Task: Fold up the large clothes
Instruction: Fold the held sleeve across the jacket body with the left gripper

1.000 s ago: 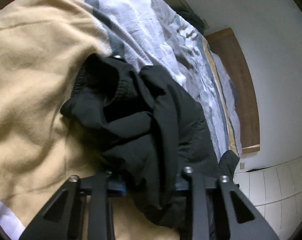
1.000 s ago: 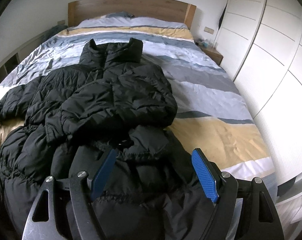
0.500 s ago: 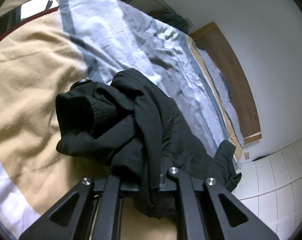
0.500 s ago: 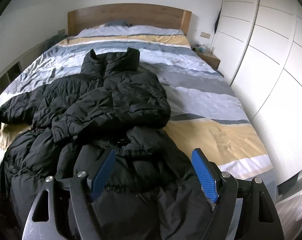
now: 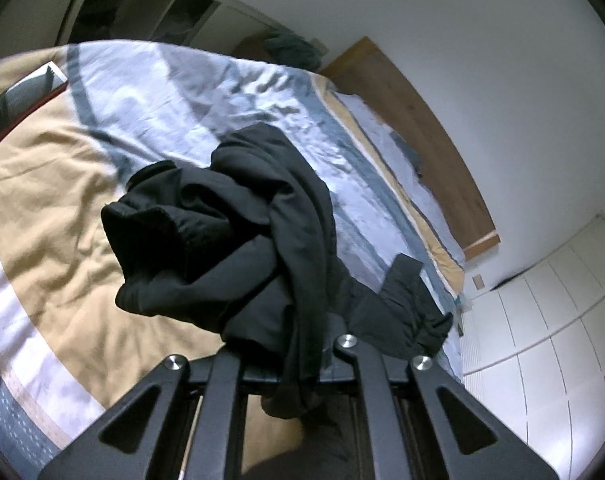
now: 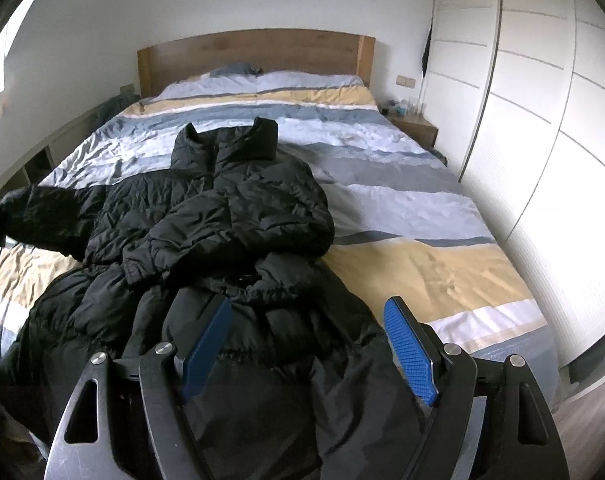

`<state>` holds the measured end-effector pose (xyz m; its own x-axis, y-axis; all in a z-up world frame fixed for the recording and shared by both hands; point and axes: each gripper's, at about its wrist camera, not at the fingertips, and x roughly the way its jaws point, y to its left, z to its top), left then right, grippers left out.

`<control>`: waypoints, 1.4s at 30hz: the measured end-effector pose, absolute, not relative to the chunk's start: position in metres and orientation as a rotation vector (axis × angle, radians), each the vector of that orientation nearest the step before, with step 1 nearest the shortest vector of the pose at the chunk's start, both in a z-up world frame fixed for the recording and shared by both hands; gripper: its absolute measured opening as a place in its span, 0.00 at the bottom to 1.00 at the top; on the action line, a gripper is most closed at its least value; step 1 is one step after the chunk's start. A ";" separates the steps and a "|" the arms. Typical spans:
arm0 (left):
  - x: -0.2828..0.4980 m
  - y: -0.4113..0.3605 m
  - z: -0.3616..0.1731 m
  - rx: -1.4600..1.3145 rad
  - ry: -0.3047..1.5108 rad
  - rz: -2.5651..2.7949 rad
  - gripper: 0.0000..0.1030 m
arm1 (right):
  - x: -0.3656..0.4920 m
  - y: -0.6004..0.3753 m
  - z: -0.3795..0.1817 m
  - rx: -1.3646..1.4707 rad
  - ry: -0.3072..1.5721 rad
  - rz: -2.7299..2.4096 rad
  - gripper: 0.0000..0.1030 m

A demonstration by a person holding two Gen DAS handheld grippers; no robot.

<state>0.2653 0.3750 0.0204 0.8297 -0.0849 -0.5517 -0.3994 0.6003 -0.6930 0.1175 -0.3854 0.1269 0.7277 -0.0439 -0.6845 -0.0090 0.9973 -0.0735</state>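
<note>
Striped bed ahead of me; my left gripper clamps the jacket sleeve, my right gripper gapes above its hem.

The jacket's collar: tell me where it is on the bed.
In the right wrist view the collar stands at the black jacket's far end, centre-left on the striped duvet, pointing toward the wooden headboard.
</note>
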 end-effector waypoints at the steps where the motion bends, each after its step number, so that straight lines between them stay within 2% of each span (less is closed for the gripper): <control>1: 0.265 0.368 0.026 -0.910 0.582 0.188 0.07 | 0.114 -0.386 0.128 -0.078 0.749 -0.015 0.76; 13: 0.271 0.239 0.087 -0.712 0.608 0.050 0.07 | 0.083 -0.417 0.131 -0.027 0.701 -0.012 0.76; 21: 0.285 0.127 0.102 -0.582 0.670 -0.050 0.07 | 0.073 -0.447 0.124 0.041 0.690 -0.031 0.76; 32: 0.312 -0.006 0.051 -0.394 0.831 -0.055 0.07 | 0.064 -0.491 0.106 0.099 0.708 -0.078 0.76; 42: 0.332 -0.071 -0.017 -0.285 0.963 0.009 0.10 | 0.058 -0.533 0.087 0.148 0.749 -0.125 0.76</control>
